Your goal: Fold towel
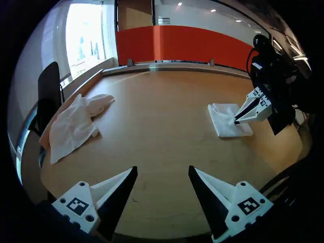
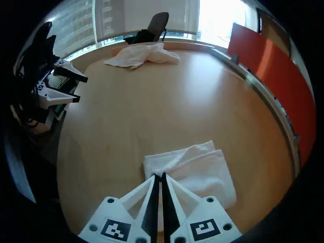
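Right gripper view: on the wide table (image 2: 121, 113), the folded towel (image 2: 198, 170) lies at 6 o'clock. The right gripper (image 2: 159, 175) is at its near edge with jaws clenched; the left gripper (image 1: 162, 168) hovers with jaws released. Best is to smooth the fold gently, not drag it.

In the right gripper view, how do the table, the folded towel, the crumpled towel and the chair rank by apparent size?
1. table
2. folded towel
3. crumpled towel
4. chair
The folded towel lies nearest the camera, so its lead over the crumpled one may be only nearness.
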Tool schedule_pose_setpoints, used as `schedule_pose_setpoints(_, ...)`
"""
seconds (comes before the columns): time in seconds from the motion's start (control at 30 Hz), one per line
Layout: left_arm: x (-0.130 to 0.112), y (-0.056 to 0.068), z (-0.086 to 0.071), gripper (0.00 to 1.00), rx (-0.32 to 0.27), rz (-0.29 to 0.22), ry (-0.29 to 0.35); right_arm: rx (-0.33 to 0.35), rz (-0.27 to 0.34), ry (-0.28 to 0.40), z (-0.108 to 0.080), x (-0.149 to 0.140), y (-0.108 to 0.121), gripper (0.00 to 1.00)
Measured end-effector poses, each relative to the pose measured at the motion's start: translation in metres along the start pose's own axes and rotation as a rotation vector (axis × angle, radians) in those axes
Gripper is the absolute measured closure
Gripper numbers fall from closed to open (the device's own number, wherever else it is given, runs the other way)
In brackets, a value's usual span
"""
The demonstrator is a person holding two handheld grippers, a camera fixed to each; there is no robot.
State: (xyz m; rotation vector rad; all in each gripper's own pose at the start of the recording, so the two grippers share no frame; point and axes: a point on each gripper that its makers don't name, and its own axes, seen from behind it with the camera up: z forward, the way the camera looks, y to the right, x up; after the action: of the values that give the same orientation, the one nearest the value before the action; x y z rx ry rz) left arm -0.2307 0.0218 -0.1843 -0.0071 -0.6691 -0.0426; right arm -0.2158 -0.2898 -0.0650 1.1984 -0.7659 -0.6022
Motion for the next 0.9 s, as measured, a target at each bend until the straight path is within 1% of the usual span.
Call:
schedule_pose_setpoints(0.1,-0.003,-0.001,-0.001,0.06,0.001,-0.005,-0.003,-0.003,0.006,0.003,0.001,0.002,0.0,0.94)
schedule_pose_setpoints(0.17,-0.005,-0.001,-0.002,0.06,0.001,-0.005,-0.006,-0.01,0.007,0.006,0.001,0.003,0.001,0.87)
schedule_pose_setpoints(0.27,-0.006,0.0,-0.002,0.06,0.0,-0.004,-0.007,-0.022,0.011,0.012,0.0,0.004,0.002,0.59)
schedule_pose_setpoints(0.3,-0.006,-0.001,-0.002,0.06,0.0,-0.003,-0.007,-0.024,0.015,0.015,-0.001,0.004,0.002,0.48)
schedule_pose_setpoints(0.33,-0.006,-0.001,-0.002,0.06,0.0,-0.002,-0.007,-0.026,0.019,0.018,-0.002,0.004,0.002,0.42)
schedule_pose_setpoints(0.4,-0.006,-0.001,-0.003,0.06,0.0,-0.001,-0.006,-0.034,0.03,0.023,-0.004,0.003,0.002,0.36)
schedule_pose_setpoints(0.47,-0.005,-0.001,-0.003,0.06,-0.001,-0.001,-0.003,-0.047,0.045,0.029,-0.007,0.001,0.003,0.34)
schedule_pose_setpoints(0.6,-0.004,-0.002,-0.003,0.06,-0.001,0.0,0.001,-0.072,0.083,0.027,-0.011,-0.01,0.004,0.34)
schedule_pose_setpoints(0.9,-0.004,-0.003,-0.005,0.06,-0.002,0.006,0.003,-0.111,0.169,-0.004,-0.025,-0.055,-0.005,0.34)
